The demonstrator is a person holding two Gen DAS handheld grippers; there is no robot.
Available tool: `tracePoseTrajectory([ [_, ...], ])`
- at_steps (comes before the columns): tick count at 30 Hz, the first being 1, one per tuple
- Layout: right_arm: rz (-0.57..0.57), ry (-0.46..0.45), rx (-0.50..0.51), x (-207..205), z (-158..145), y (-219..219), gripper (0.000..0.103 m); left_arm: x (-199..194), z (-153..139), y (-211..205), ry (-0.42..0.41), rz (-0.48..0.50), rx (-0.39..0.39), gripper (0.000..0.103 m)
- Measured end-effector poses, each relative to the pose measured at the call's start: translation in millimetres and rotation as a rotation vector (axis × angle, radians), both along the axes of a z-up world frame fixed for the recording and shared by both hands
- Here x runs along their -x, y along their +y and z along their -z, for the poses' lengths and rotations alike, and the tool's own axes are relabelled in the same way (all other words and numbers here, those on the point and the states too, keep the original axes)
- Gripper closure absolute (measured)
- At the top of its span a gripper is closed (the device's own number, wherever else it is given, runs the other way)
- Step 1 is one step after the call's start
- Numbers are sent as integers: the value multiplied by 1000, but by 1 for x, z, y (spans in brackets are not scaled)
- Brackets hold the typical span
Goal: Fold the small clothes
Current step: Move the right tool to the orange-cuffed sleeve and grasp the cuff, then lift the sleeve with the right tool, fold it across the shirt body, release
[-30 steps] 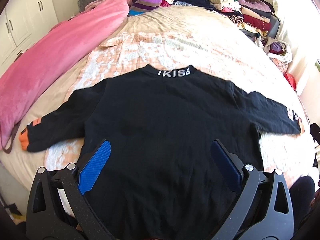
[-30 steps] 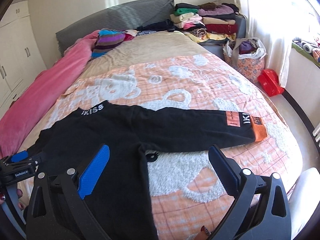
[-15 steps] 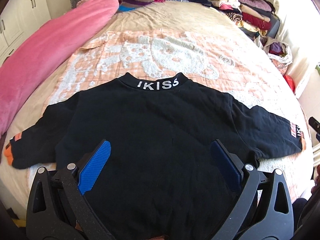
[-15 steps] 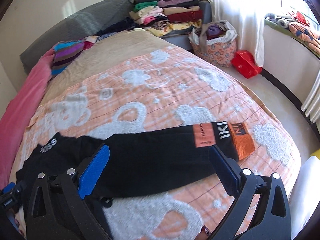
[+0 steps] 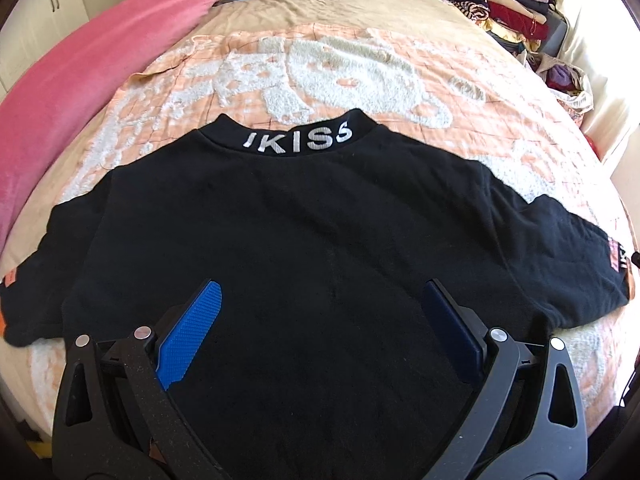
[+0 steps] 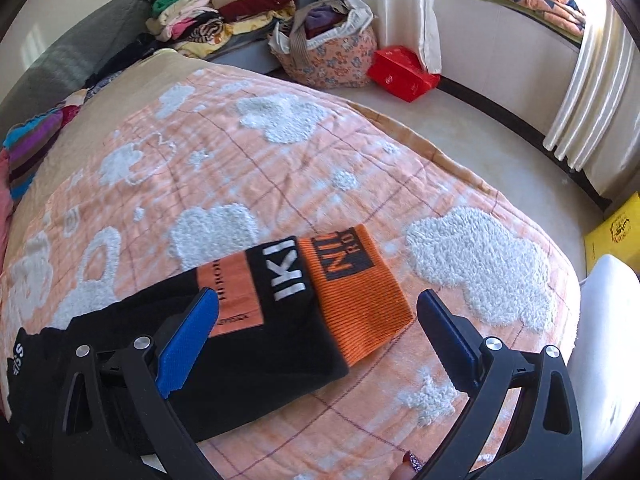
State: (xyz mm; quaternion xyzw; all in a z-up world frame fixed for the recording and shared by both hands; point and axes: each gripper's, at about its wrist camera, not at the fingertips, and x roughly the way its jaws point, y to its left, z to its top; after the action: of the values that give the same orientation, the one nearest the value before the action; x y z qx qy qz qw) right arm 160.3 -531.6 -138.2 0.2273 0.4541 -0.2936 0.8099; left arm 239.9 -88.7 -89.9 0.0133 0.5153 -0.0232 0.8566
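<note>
Across the middle of the left frame a black sweater (image 5: 304, 240) is seen spread flat and unfolded on the bed (image 5: 360, 68), both sleeves out, while the left tongs (image 5: 320, 320) and right tongs (image 6: 318, 326) are held apart, nothing gripped, the orange cuff (image 6: 356, 300) between the latter.

Left gripper (image 5: 320, 304): matte black frame with triangular cut-outs, silver round screws at the pivots, two blue textured pads (image 5: 190, 334). Right gripper (image 6: 318, 312): identical build, blue pads (image 6: 186, 340). Below the right gripper, a fingertip (image 6: 410, 464) with dark red glitter polish.
</note>
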Motion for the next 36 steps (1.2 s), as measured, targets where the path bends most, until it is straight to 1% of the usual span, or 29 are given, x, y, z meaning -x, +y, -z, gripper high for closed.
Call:
tracePoseTrajectory([
  [1,9,-10,-2,1,3,-4,4,0,3,0,-1,-4,-5,9],
  [3,26,19,-16,0,11,-11,4,-2,9,0,5,0,-12,9],
  [5,9,8,-58,-4,17,-12,4,-5,16,1,9,-4,-23,9],
  [7,-18,24,-89,-9,24,-8,4,-7,21,3,13,-4,-21,9],
  [9,-25,40,-78,-11,27,-3,4,-9,27,3,19,-4,-24,9],
  [10,-24,29,-76,-11,25,-2,5,-10,30,3,23,-3,-23,9],
  [11,-22,15,-78,-11,24,-2,10,-10,32,3,23,-1,-18,9],
  [12,-25,-4,-75,-10,21,-1,26,-9,34,2,23,0,-16,9],
  [13,-30,-6,-69,-11,20,-2,36,-8,35,2,22,3,-11,9],
  [15,-56,-20,-73,-12,18,-2,59,-7,37,0,16,10,-3,9],
  [16,-75,-39,-90,-11,16,-1,65,-6,37,0,11,13,0,9],
  [17,-92,-55,-94,-11,13,1,76,-6,37,-1,9,16,2,9],
  [18,-110,-71,-90,-11,9,4,80,-4,36,-1,-2,14,1,9],
  [20,-154,-128,-85,-11,-4,12,83,-3,33,-1,-19,21,5,9],
  [23,-230,-218,-86,-11,-29,32,84,-1,27,-1,-35,27,10,10],
  [26,-334,-287,-126,-17,-52,61,85,2,17,5,-59,14,23,10],
  [28,-409,-322,-145,-23,-69,87,85,3,9,13,-68,2,50,10],
  [32,-564,-389,-196,-35,-102,146,85,5,-4,28,-92,-20,48,10],
  [33,-611,-407,-217,-39,-111,164,88,5,-7,34,-97,-30,55,10],
  [35,-681,-421,-245,-44,-123,197,88,6,-11,44,-104,-51,57,10],
  [36,-724,-429,-263,-49,-129,216,90,7,-14,51,-112,-66,53,10],
])
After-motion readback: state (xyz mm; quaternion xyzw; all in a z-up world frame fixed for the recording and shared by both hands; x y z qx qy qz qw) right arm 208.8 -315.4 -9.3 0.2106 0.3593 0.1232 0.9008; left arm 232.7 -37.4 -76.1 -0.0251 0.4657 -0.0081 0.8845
